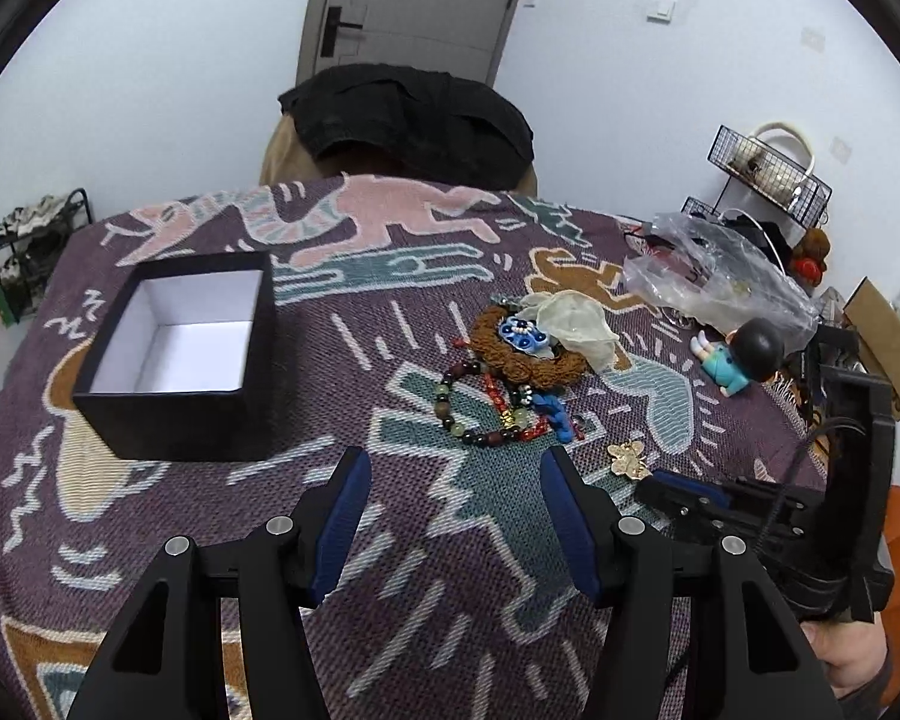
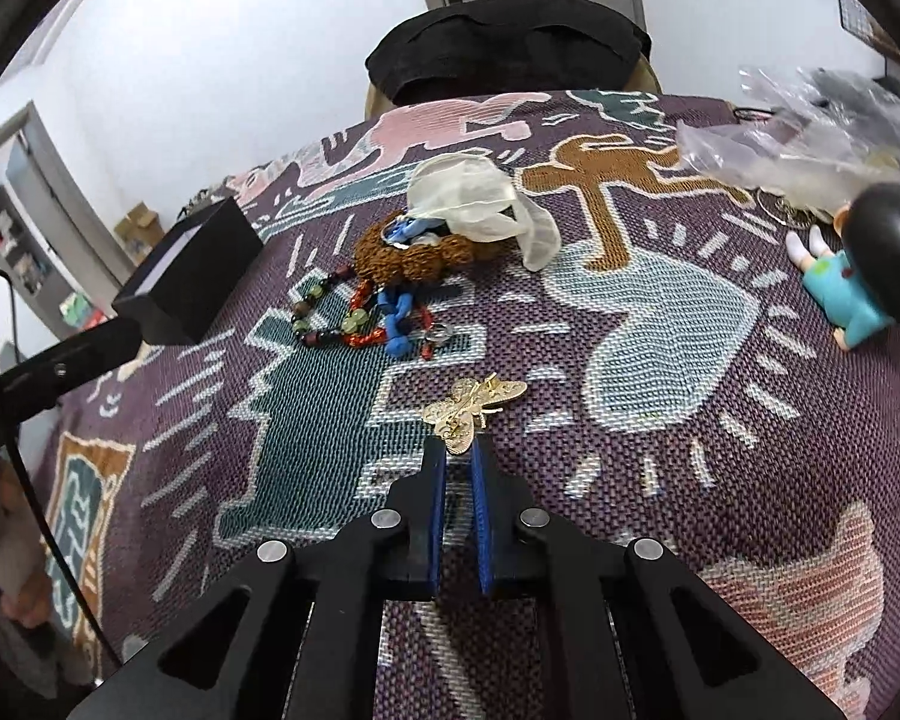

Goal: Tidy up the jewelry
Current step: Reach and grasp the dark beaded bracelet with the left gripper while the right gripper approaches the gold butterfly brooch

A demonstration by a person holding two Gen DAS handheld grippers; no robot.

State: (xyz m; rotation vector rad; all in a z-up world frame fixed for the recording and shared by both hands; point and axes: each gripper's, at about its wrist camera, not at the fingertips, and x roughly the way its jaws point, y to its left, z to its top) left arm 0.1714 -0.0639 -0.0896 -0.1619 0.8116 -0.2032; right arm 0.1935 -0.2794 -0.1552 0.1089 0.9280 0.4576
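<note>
A gold butterfly brooch (image 2: 474, 411) lies on the patterned cloth, and my right gripper (image 2: 457, 450) is shut on its near wing. The left wrist view shows the same brooch (image 1: 629, 459) at the tip of the right gripper (image 1: 660, 487). My left gripper (image 1: 455, 468) stands open above bare cloth with nothing between its fingers. Beyond it lies a pile of jewelry: a multicoloured bead bracelet (image 1: 480, 414), red beads, a blue piece and a brown beaded coil (image 1: 528, 363). An open black box (image 1: 174, 354) with a white inside stands to the left, with nothing in it.
A white gauze pouch (image 1: 576, 324) rests against the brown coil. A small doll (image 1: 738, 360) and a crumpled plastic bag (image 1: 714, 276) lie at the right. A chair draped in black cloth (image 1: 408, 120) stands behind the table. A person's hand (image 1: 852, 660) holds the right gripper.
</note>
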